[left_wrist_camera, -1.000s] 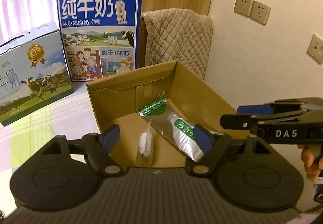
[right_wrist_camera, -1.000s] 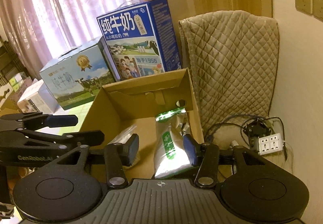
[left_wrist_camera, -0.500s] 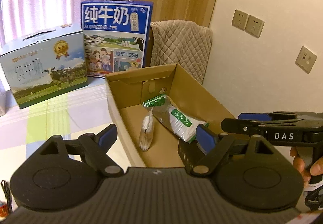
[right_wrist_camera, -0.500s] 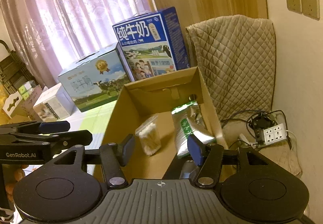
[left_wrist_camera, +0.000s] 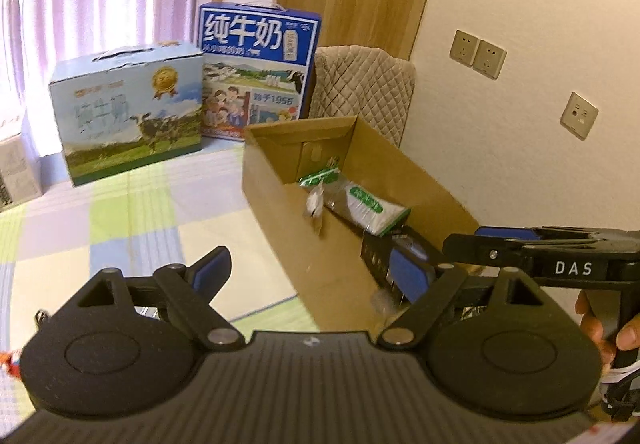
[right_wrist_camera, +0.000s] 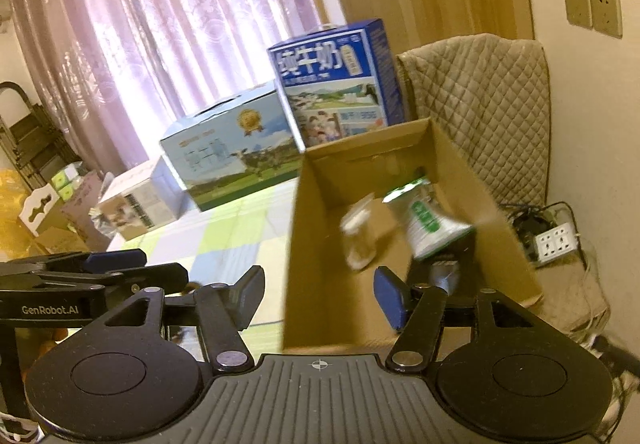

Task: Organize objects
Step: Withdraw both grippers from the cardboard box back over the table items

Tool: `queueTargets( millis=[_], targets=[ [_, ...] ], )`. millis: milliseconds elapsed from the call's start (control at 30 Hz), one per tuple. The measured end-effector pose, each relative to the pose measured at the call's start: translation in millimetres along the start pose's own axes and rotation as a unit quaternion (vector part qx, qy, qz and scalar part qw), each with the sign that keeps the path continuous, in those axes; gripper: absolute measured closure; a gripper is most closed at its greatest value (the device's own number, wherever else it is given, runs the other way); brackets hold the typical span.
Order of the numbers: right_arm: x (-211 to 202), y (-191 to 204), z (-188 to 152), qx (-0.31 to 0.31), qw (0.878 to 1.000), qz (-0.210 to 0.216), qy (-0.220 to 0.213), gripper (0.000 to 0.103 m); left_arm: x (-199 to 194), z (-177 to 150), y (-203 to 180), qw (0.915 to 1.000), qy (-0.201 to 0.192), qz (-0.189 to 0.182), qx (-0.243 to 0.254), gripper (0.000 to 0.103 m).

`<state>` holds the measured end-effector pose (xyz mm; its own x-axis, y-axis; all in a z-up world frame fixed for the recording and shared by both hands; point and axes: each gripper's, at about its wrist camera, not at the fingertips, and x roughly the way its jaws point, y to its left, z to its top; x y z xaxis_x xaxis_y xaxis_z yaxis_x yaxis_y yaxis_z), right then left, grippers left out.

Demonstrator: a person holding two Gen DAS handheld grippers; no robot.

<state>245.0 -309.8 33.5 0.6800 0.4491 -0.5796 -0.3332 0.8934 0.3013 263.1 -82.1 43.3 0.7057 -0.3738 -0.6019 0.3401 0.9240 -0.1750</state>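
Two grippers: left gripper point(left_wrist_camera: 308, 272) and right gripper point(right_wrist_camera: 318, 294), both spread wide and holding nothing, poised at the near end of the cardboard box point(left_wrist_camera: 280, 203).
Person's hand: a hand point(left_wrist_camera: 604, 328) grips the right tool's handle at the right edge of the left wrist view.
Box, near end: a dark packet point(left_wrist_camera: 380, 256) lies on the box floor by the near wall, partly hidden by the gripper fingers; what it is cannot be told.
Box, middle: a silver pouch with a green label point(left_wrist_camera: 366, 205) lies along the right wall; a small clear bag point(left_wrist_camera: 315, 203) of something white leans just beside it.
Box, far end: bare floor below the far wall.
Beyond the box: two milk cartons point(left_wrist_camera: 256, 71) stand on the checked mat point(left_wrist_camera: 120, 219), well apart from the grippers; a quilted cover point(left_wrist_camera: 364, 87) hangs behind the box.
Progress: judged nearly done; three things sit boxed and nothing loose shows on the mat near the grippers.
Left to do: possibly nothing, or fetching items out of view.
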Motion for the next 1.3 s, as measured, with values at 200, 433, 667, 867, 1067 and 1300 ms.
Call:
queueTargets(
  millis=[200, 433, 667, 867, 1067, 1300],
  targets=[
    [-6.1, 42.4, -24.6, -0.008, 1.0, 0.005, 0.006, 0.045, -35.2, -25.3, 26.9, 0.9999, 0.006, 0.01, -0.006, 0.019],
    [3.8, 86.1, -54.4, -0.011, 0.999, 0.024, 0.033, 0.044, -67.7, -54.8, 64.3, 0.9992, 0.022, 0.028, -0.02, 0.019],
    [27.7, 128.1, -79.8, -0.019, 0.997, 0.047, 0.062, 0.044, -95.0, -78.5, 111.1, 0.9963, 0.036, 0.063, -0.045, 0.019],
    [56.5, 164.1, -94.9, -0.038, 0.992, 0.076, 0.089, 0.044, -115.2, -97.0, 152.0, 0.9915, 0.044, 0.098, -0.073, 0.019],
    [84.8, 192.4, -107.6, -0.061, 0.988, 0.088, 0.107, 0.044, -123.8, -109.4, 183.0, 0.9869, 0.051, 0.121, -0.094, 0.019],
    [117.6, 208.4, -111.8, -0.079, 0.985, 0.09, 0.122, 0.044, -115.7, -118.6, 209.3, 0.9816, 0.064, 0.142, -0.111, 0.019]
  ],
)
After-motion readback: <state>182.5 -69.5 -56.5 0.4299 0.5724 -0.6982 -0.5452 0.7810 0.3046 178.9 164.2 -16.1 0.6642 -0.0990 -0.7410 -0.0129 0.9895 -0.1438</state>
